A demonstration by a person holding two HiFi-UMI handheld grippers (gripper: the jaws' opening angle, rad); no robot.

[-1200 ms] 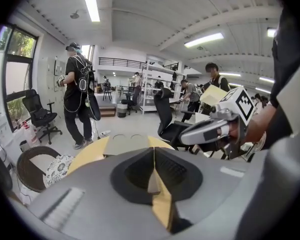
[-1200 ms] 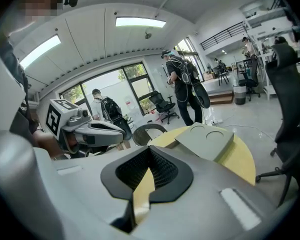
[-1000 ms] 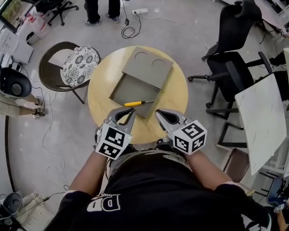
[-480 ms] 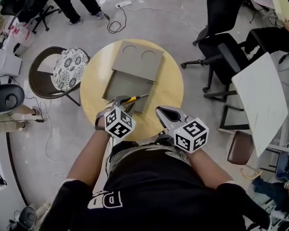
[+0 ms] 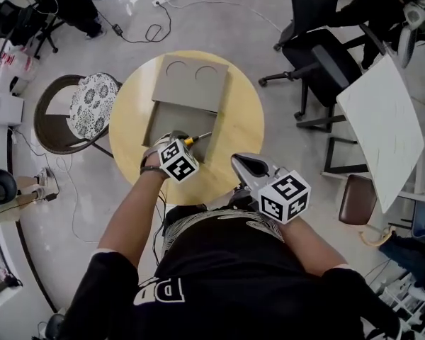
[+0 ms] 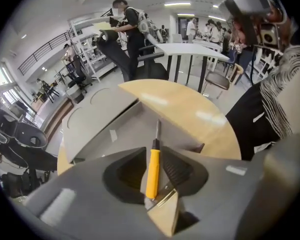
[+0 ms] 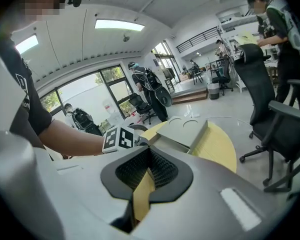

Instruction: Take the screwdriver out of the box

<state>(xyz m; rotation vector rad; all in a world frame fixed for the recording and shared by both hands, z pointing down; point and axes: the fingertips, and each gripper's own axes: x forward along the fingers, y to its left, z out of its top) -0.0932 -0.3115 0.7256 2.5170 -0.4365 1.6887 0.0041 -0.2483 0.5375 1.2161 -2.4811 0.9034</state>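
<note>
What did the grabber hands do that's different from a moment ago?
The left gripper came down into the box. Its jaws have just been opening and now straddle the yellow screwdriver without pinching it. The right gripper hardly moved, and the box and screwdriver stayed put.

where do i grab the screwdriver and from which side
Take the screwdriver by its yellow handle, coming from above with the jaws across it. It lies flat in the open box, whose walls block the sides, and the shaft is thin. The jaws of the left gripper have just been opening, handle between them, ungripped.
</note>
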